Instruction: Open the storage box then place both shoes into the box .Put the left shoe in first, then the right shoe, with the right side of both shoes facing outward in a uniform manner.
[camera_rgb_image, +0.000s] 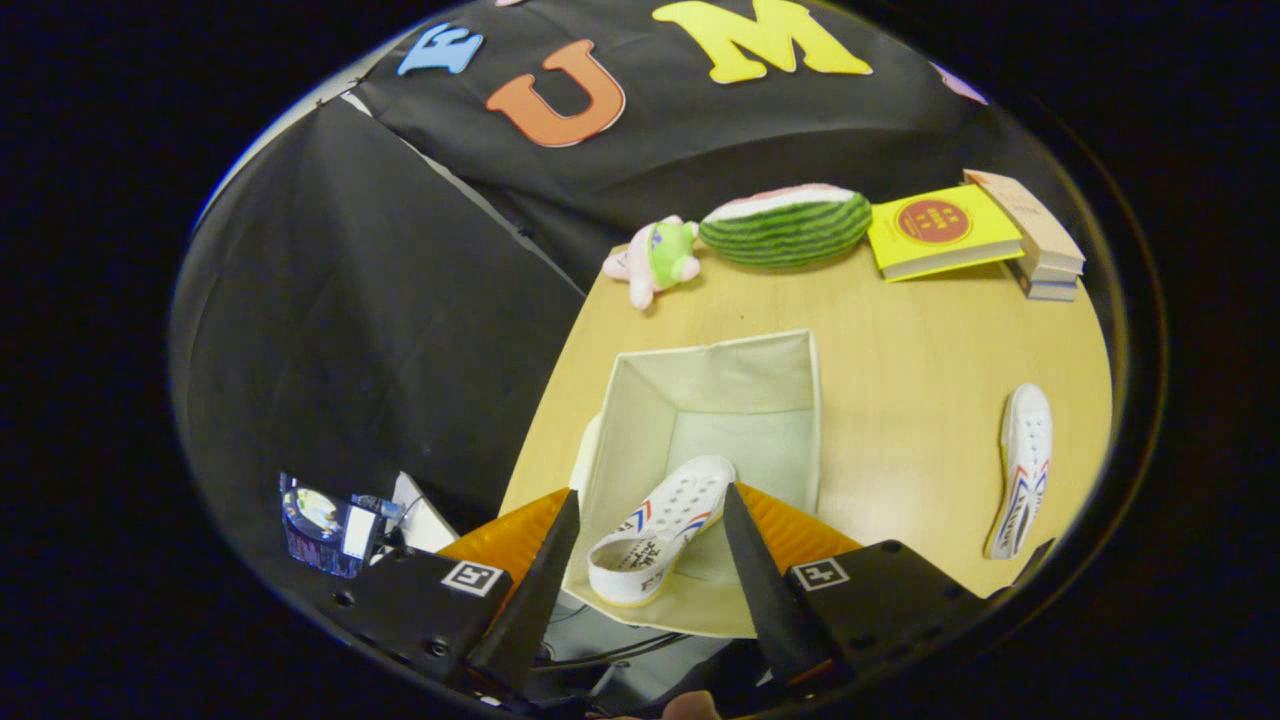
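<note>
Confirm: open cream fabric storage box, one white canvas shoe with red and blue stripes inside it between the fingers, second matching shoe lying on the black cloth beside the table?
One detail is wrong. In the gripper view the second white canvas shoe lies on the light wooden table, not on black cloth. The rest holds: the cream fabric storage box is open, and the first shoe sits inside between the open gripper fingers.

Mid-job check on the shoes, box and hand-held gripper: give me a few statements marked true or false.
1. The storage box is open. True.
2. The shoe in the box lies between the fingers of the hand-held gripper, which are spread apart. True.
3. Both shoes are in the box. False: the second shoe lies on the table.
4. The watermelon toy sits inside the box. False: it is on the table beyond it.
</note>
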